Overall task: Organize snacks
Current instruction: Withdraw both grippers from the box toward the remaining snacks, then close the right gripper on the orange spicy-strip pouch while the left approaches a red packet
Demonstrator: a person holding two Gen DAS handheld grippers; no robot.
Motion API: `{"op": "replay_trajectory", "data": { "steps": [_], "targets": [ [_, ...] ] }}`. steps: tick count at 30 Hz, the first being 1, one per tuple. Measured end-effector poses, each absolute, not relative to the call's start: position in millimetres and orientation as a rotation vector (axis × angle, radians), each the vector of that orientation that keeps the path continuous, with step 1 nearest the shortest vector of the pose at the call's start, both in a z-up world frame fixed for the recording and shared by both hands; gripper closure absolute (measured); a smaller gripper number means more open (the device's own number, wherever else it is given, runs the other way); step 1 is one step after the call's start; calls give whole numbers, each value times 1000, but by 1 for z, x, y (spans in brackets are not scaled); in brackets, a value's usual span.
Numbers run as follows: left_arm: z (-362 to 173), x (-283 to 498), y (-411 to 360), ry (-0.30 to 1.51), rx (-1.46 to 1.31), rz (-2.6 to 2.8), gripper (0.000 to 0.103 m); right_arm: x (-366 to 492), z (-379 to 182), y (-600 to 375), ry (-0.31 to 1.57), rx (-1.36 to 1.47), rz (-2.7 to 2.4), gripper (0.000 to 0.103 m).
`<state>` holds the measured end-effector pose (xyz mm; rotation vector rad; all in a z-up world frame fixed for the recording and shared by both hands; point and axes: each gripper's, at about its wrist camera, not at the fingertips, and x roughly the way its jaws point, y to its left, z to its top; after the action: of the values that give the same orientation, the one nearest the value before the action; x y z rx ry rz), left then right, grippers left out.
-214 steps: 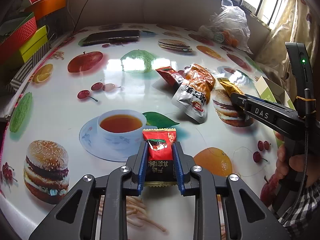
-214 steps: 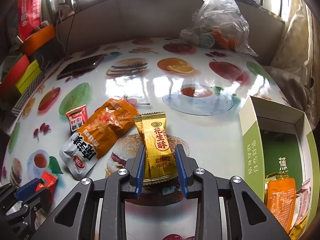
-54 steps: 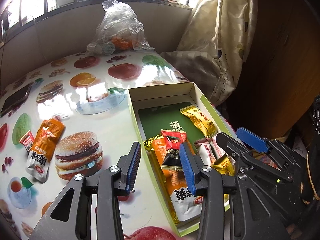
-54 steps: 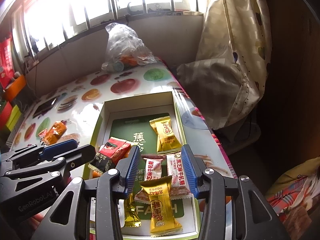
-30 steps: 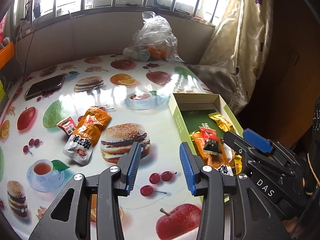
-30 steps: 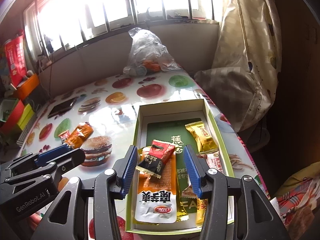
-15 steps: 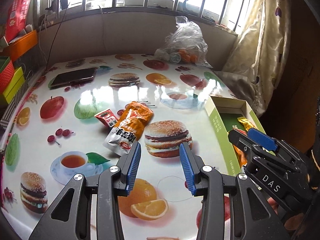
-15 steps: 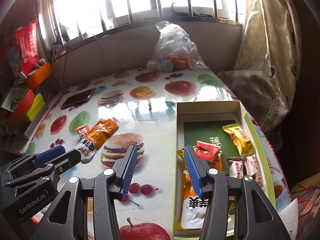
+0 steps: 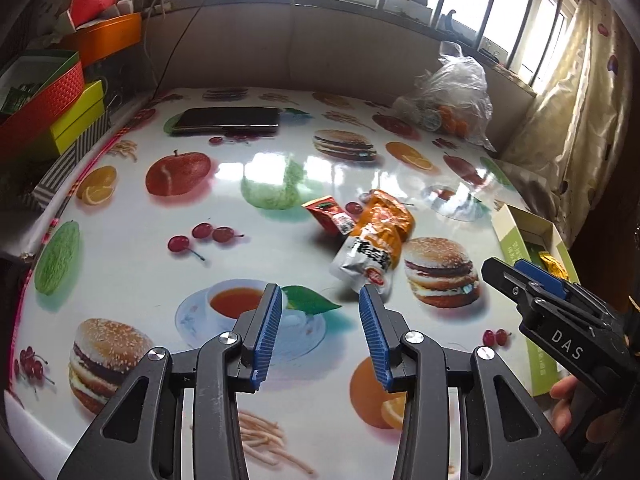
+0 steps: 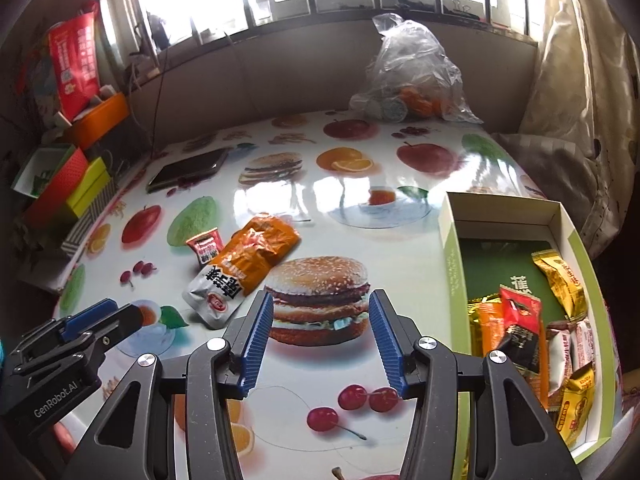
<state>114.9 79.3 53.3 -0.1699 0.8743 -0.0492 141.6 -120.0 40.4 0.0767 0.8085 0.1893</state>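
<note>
Left wrist view shows the left gripper (image 9: 320, 300) with jaws apart and nothing between them, above the table (image 9: 120, 280). The right gripper (image 10: 320, 312) is also empty, its jaws set wide. Two snacks remain on the table: the orange packet (image 9: 374, 246) and, touching its upper end, the small red packet (image 9: 330, 218). The box (image 10: 450, 264) stands well apart, at the right. I think each gripper should take one packet, by its free end.
</note>
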Motion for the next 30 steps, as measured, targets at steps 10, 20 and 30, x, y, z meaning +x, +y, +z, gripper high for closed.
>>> {"op": "replay_trajectory", "data": {
  "steps": [10,20,30],
  "targets": [
    [40,123,103,900,-204,-22,61,178,18,-80,860,92,217,53],
    [31,133,116,914,-224,-6,61,214,0,-61,905,136,206,50],
    [24,141,119,931,-237,-2,61,237,-6,-47,911,131,195,39]
  ]
}}
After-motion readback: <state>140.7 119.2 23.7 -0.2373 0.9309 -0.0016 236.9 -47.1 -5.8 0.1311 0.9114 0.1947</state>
